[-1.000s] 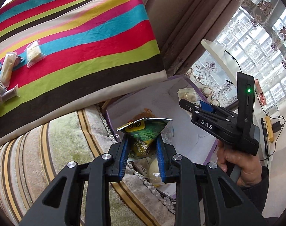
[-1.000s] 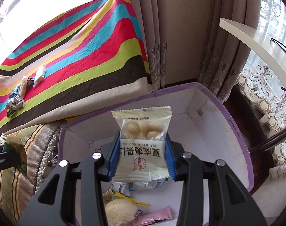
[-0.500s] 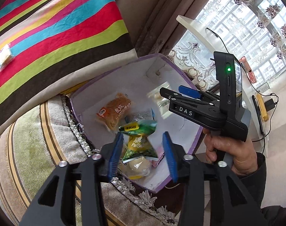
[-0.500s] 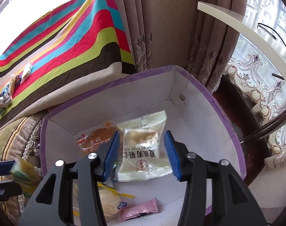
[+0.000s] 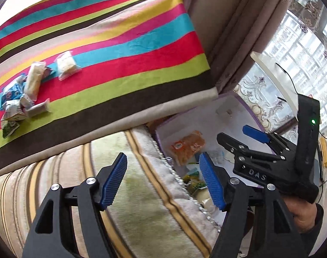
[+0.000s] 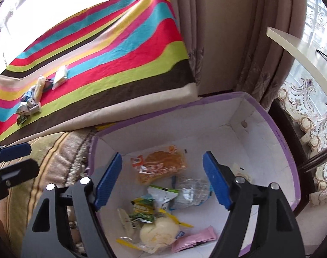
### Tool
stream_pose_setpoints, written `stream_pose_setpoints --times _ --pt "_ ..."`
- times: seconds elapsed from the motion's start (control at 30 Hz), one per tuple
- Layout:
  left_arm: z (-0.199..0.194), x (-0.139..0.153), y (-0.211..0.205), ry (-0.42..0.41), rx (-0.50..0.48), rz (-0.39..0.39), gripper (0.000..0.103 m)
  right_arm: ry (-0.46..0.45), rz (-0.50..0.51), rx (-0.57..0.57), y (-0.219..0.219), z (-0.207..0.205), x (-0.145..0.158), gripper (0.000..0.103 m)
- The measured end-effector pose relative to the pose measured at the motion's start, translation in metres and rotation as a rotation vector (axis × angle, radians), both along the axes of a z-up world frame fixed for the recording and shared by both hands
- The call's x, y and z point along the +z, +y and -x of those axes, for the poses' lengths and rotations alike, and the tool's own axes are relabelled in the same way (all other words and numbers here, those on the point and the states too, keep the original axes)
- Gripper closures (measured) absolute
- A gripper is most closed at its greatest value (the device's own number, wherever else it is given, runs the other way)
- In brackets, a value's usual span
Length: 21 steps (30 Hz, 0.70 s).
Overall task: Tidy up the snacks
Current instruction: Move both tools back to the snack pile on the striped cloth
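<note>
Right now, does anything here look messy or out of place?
Yes. A few snack packs lie scattered on the striped cloth, outside the box where the other snacks sit in a loose jumble. Nothing looks spilled or torn.

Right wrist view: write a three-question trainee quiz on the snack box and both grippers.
1. True or false: the right gripper holds a packet.
2. Which lies nearest the box's near edge? A) orange bread packet B) pink wrapper C) clear crumpled packet
3. Where do unsorted snacks remain?

Key: 1. False; both it and the left gripper are open and empty, jaws just opened. 2. B. 3. On the striped cloth.
</note>
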<state>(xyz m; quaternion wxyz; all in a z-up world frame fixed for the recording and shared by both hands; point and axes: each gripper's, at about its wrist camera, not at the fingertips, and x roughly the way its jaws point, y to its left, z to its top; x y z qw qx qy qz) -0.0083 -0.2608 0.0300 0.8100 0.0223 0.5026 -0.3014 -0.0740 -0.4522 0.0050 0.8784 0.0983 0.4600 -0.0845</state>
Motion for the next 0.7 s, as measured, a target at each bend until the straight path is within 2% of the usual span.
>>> stream_pose_setpoints --times 0.23,0.37,0.5,0.7 --pt "-0.019 0.005 0.071 -0.042 0.188 -0.020 0.035 -0.043 -0.068 0.102 0.057 -0.012 0.019 0.025" --pt "-0.025 0.008 0.124 -0.053 0.319 -0.008 0.032 -0.051 -0.047 0.170 0.087 -0.021 0.030 0.024" --pt "-0.031 0.003 0.176 -0.025 0.444 0.010 0.032 -0.047 -0.030 0.221 0.111 -0.030 0.033 0.024" --pt "-0.037 -0.004 0.238 0.003 0.575 0.034 0.032 -0.034 0.007 0.287 0.140 -0.039 0.033 0.024"
